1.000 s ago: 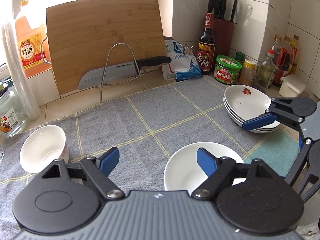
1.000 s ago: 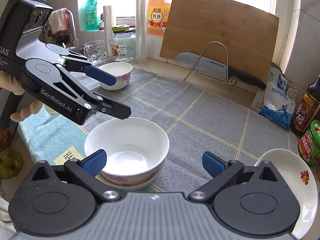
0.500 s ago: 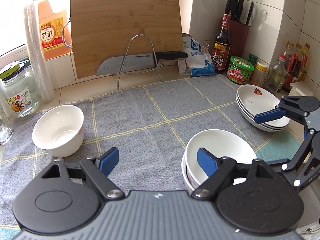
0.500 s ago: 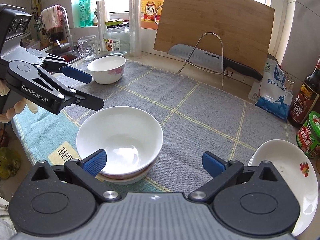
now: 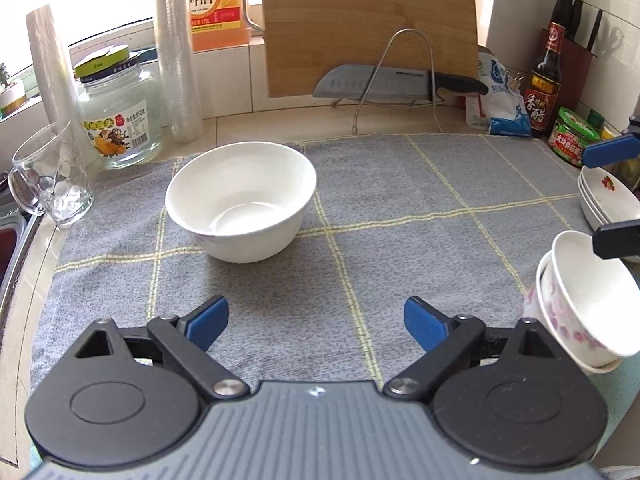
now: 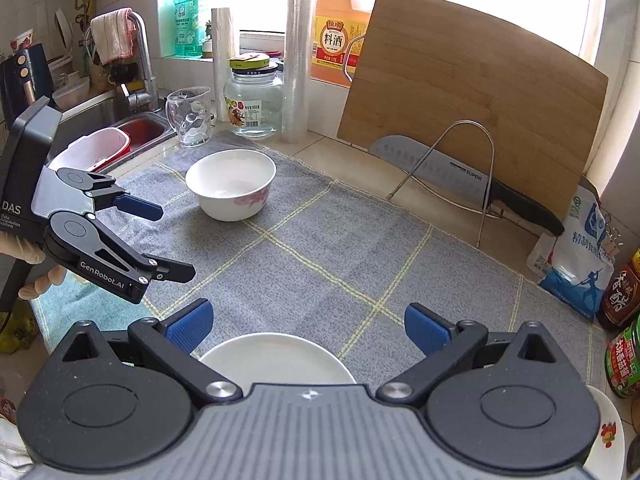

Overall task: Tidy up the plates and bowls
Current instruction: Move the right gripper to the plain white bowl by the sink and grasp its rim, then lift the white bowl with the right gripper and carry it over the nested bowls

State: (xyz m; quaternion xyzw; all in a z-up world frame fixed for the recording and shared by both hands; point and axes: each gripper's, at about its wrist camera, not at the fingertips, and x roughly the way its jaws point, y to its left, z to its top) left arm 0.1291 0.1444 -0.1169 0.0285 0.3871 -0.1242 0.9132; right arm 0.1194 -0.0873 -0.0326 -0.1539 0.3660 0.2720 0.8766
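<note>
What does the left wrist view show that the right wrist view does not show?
Only the left wrist view shows the knife block and the nested bowls side-on. Only the right wrist view shows the faucet, the green soap bottle and the left gripper from outside, jaws opening, nothing between them. Both show the lone white bowl, cutting board and knife.

Far left on the grey checked cloth [image 5: 400, 216]: a lone white ceramic bowl [image 5: 240, 200]. Near right: two nested flowered bowls [image 5: 580, 304]. Beyond them, stacked shallow white plates [image 5: 604, 200].
</note>
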